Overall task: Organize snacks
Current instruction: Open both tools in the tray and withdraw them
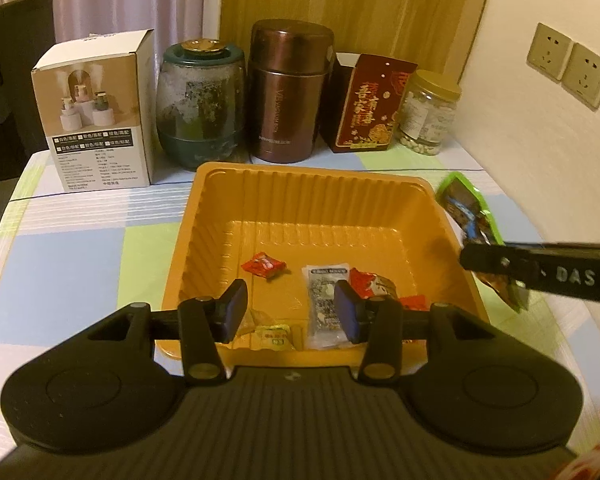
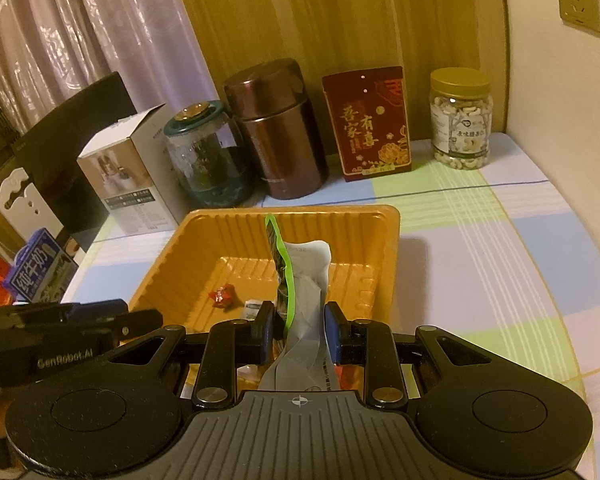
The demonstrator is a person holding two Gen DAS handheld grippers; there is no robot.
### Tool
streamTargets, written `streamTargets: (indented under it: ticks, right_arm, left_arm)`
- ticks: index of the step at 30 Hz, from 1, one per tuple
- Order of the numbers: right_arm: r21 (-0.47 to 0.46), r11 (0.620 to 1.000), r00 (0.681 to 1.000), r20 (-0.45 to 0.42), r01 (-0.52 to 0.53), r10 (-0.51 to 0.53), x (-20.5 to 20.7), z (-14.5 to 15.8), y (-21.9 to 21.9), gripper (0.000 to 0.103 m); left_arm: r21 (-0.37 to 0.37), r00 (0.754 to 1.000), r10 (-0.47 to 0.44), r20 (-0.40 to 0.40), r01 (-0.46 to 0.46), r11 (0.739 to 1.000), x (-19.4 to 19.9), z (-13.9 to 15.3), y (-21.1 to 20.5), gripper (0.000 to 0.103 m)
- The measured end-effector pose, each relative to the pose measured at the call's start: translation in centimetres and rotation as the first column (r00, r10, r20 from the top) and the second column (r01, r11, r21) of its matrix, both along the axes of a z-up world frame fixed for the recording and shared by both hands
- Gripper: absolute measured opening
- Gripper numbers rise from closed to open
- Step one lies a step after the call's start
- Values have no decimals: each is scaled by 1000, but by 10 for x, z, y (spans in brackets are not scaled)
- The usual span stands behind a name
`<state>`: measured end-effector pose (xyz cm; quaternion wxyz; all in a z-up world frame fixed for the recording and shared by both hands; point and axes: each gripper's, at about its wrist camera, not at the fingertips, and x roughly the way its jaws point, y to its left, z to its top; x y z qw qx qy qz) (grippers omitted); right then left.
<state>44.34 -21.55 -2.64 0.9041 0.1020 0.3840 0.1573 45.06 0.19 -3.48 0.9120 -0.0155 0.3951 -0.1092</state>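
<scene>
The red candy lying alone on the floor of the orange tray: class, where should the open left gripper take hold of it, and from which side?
Grip the red candy across its plump middle, not its thin twisted ends, coming straight down from above. It lies flat on the orange tray floor, apart from the other packets, and the walls probably block a sideways approach. The left gripper is open above the tray.

A tray [image 1: 204, 216] sits on the table [image 1: 80, 248], with small snack packets [image 1: 265, 265] lying in it. Along the far edge stand, left to right, a box [image 1: 96, 112], a jar [image 1: 200, 104], a canister [image 1: 288, 92], a carton [image 1: 370, 106] and a nut jar [image 1: 428, 114]. A wall socket [image 1: 568, 64] lies far right.
</scene>
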Motion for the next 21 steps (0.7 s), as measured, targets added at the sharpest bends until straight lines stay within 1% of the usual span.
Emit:
streamTargets:
  ticks: [3, 5, 6, 7, 9, 14, 19, 21]
  right_arm:
    - [9, 1000, 1000, 8, -5, 5, 4, -2, 3, 27]
    - [46, 999, 1000, 11, -7, 6, 7, -4, 0, 28]
    - [59, 998, 1000, 6, 2, -2, 8, -5, -1, 31]
    - [72, 997, 1000, 8, 12, -12, 8, -5, -4, 42]
    - [97, 995, 999, 21, 25, -28, 6, -4, -9, 50]
    - [103, 993, 998, 24, 61, -64, -10, 2, -23, 51]
    - [107, 991, 996, 11, 84, -86, -43, 6, -34, 51]
    - [102, 990, 995, 2, 98, -99, -59, 8, -36, 51]
  left_arm:
    - [13, 1000, -12, 2, 12, 1000, -4, 0, -2, 47]
    - [16, 1000, -12, 4, 12, 1000, -8, 0, -1, 48]
    - [14, 1000, -11, 5, 11, 1000, -10, 0, -1, 49]
    - [13, 1000, -11, 6, 11, 1000, -12, 0, 0, 49]
    - [15, 1000, -8, 10, 8, 1000, -18, 0, 1, 52]
    - [-10, 1000, 10, 8, -10, 1000, -38, -1, 4, 53]
    - [-33, 1000, 25, 8, -24, 999, -68, 2, 1, 54]
    - [-41, 999, 32, 12, -31, 999, -81, 6, 0, 57]
